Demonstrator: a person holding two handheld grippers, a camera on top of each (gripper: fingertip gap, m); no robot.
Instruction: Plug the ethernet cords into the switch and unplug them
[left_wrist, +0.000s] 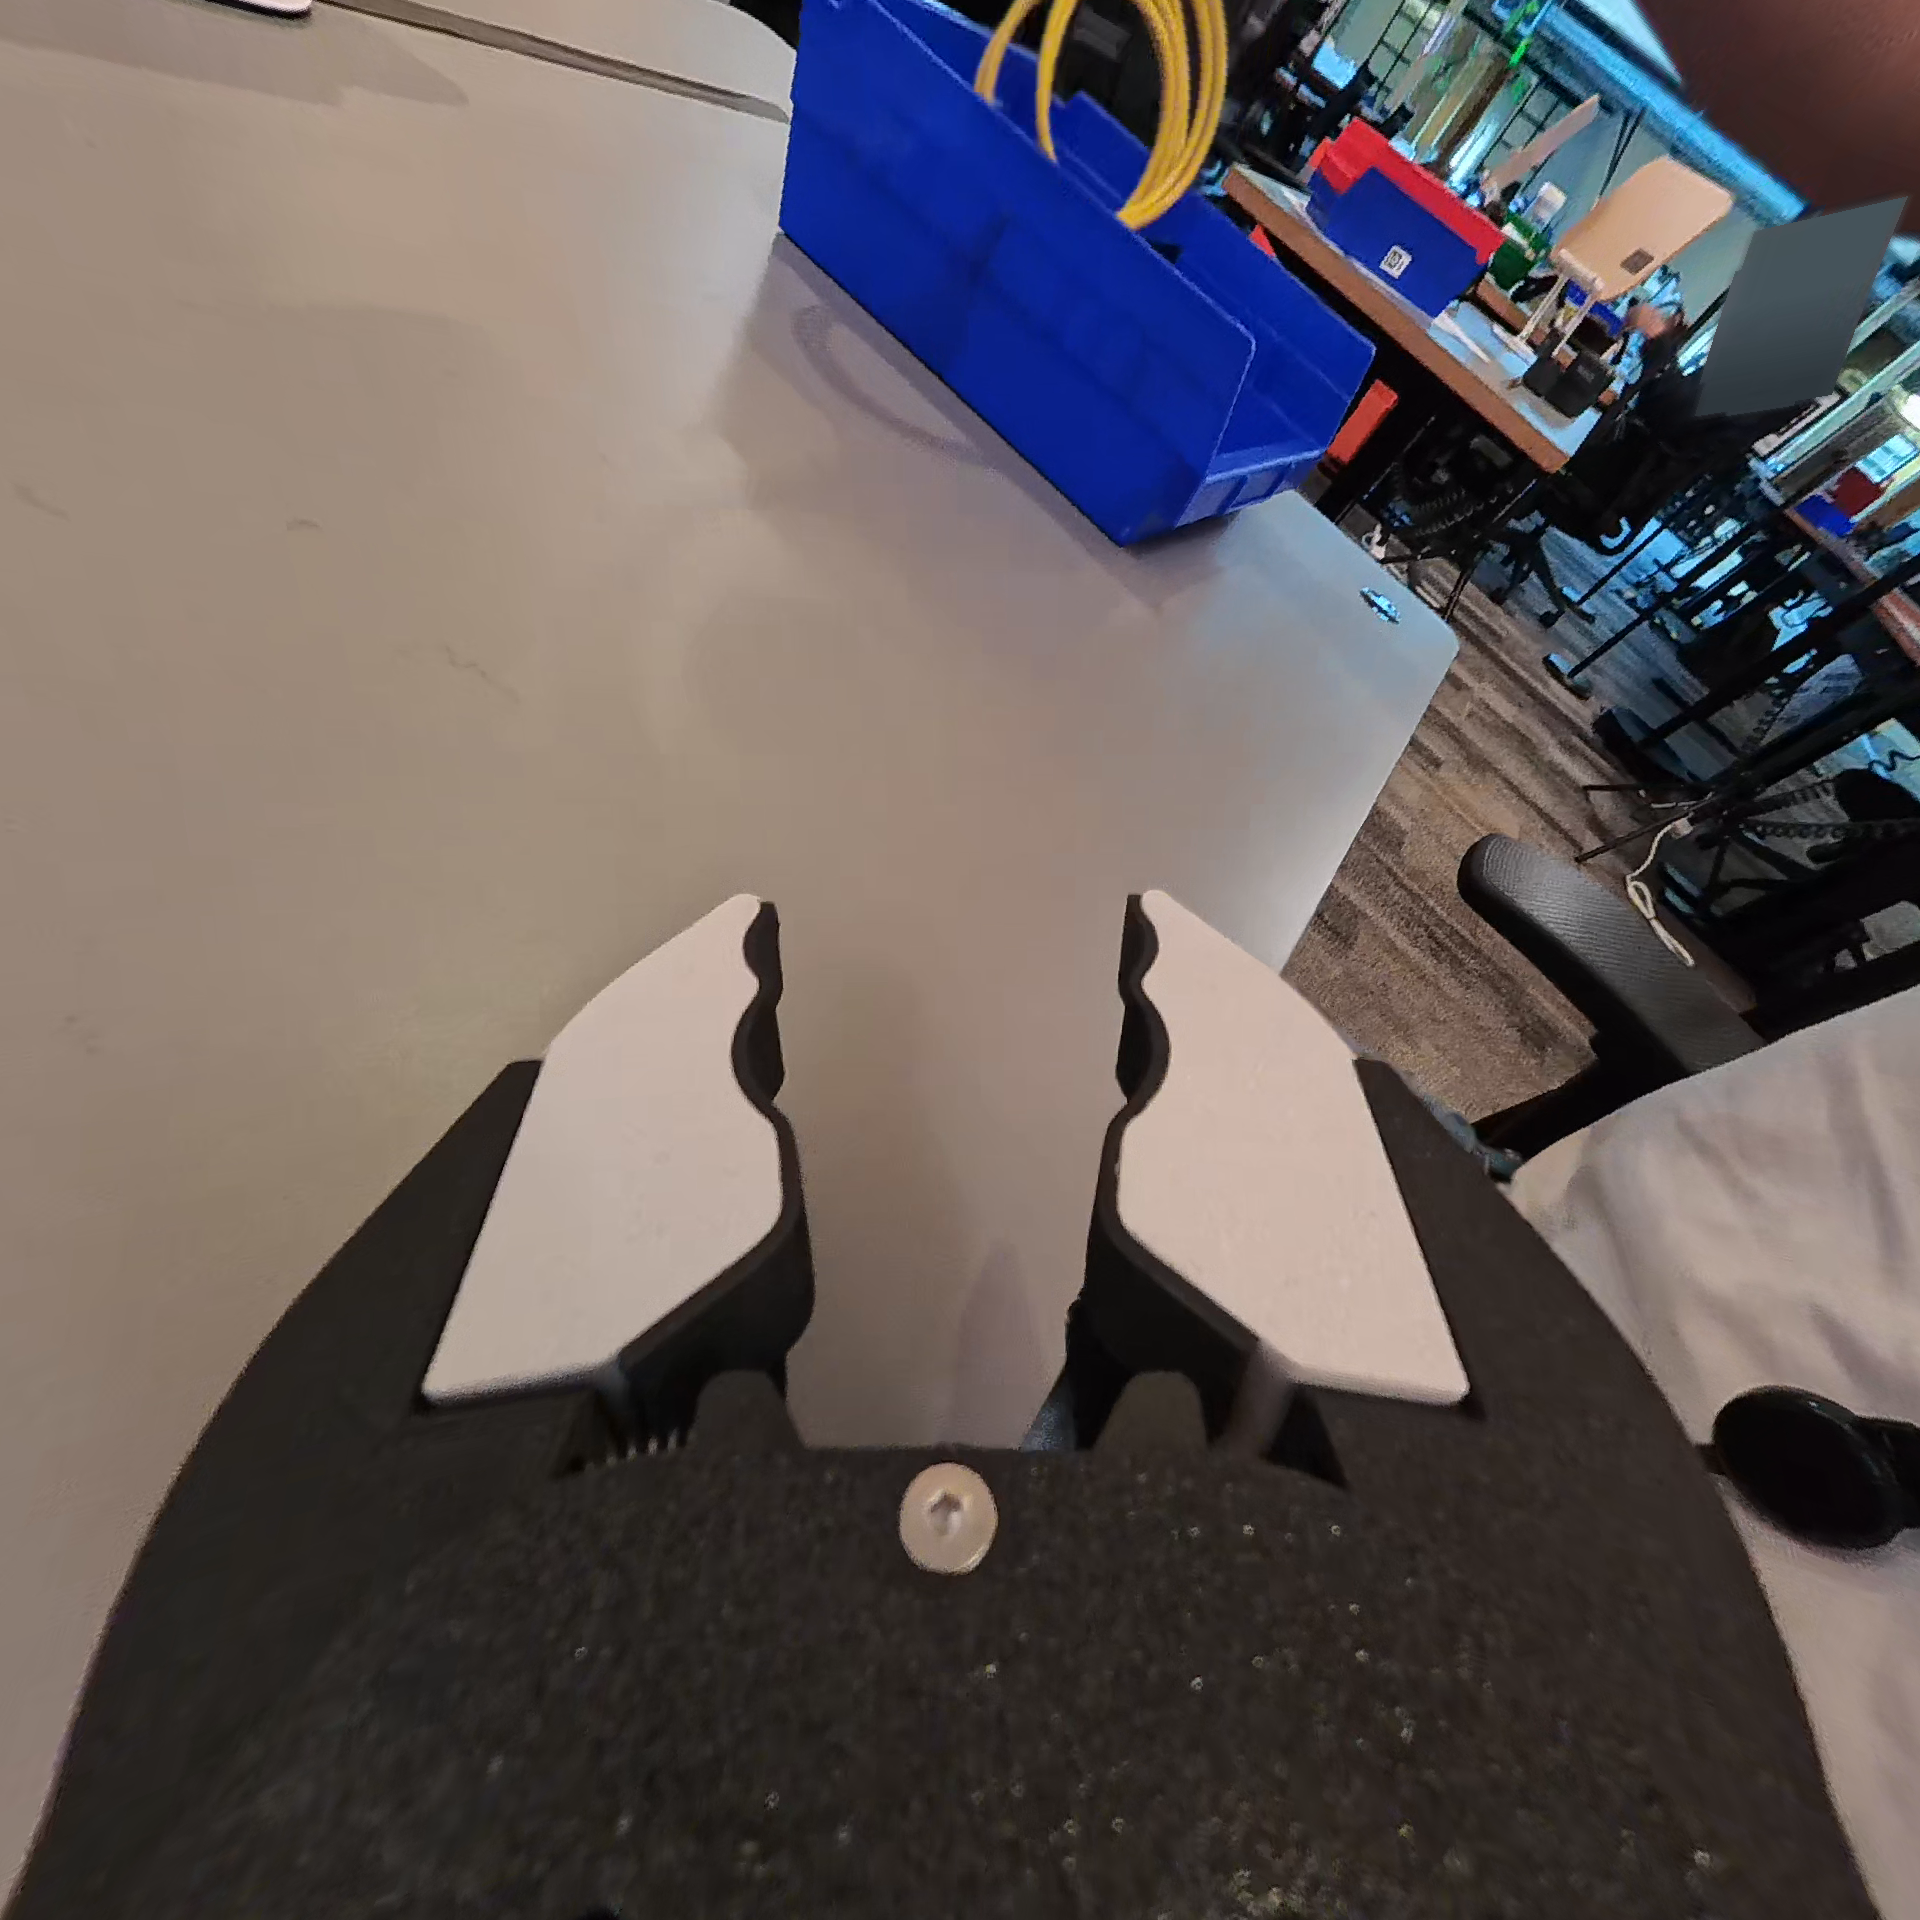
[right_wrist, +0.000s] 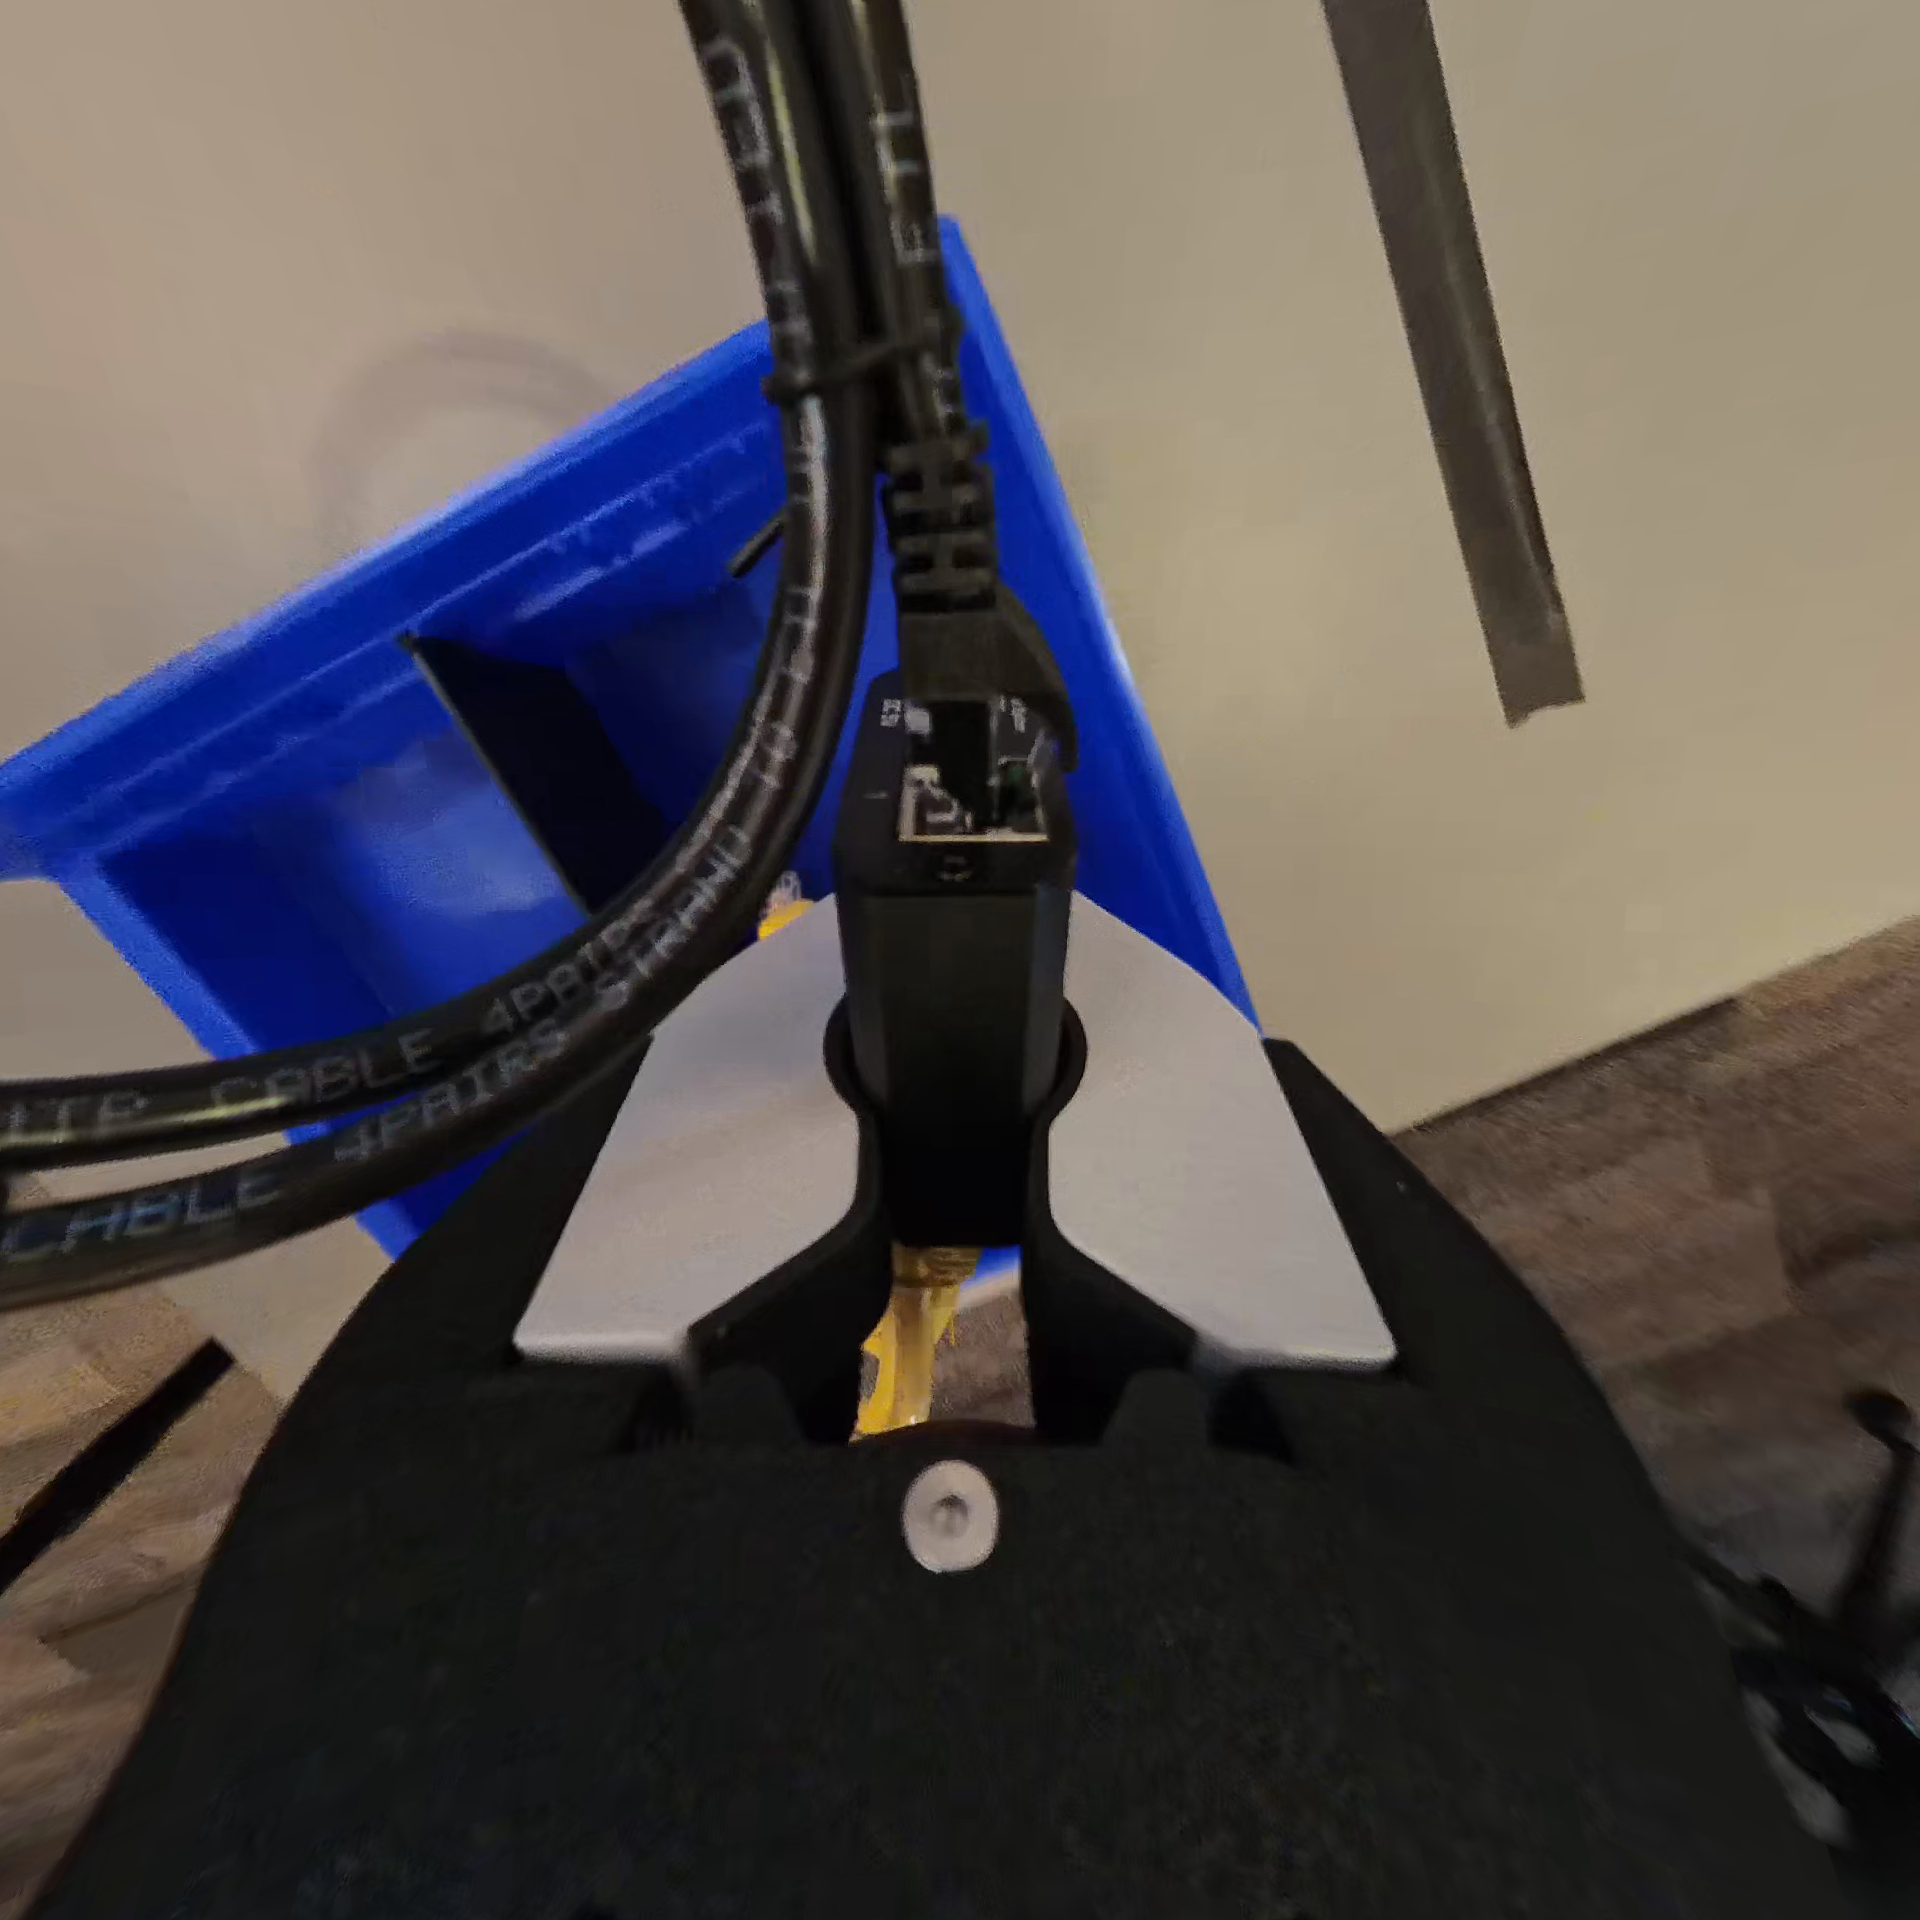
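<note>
My left gripper (left_wrist: 951, 914) is open and empty, low over the bare grey table (left_wrist: 416, 520). My right gripper (right_wrist: 951, 935) is shut on a small black switch box (right_wrist: 951, 997), held above the blue bin (right_wrist: 364, 831). A black ethernet plug (right_wrist: 940, 561) sits in the port at the switch's far end, and its black cord (right_wrist: 623, 987) loops off to the left. A yellow cable (right_wrist: 914, 1340) comes out of the switch's near end, between my fingers. In the left wrist view the blue bin (left_wrist: 1039, 312) stands at the table's far right with yellow cable loops (left_wrist: 1174, 125) rising from it.
A strip of dark grey tape (right_wrist: 1455, 364) lies on the table beyond the bin. The table's right edge (left_wrist: 1382, 790) drops to a carpeted floor with a black chair (left_wrist: 1590, 966). White cloth (left_wrist: 1766, 1247) and a black round knob (left_wrist: 1818, 1465) lie at the lower right.
</note>
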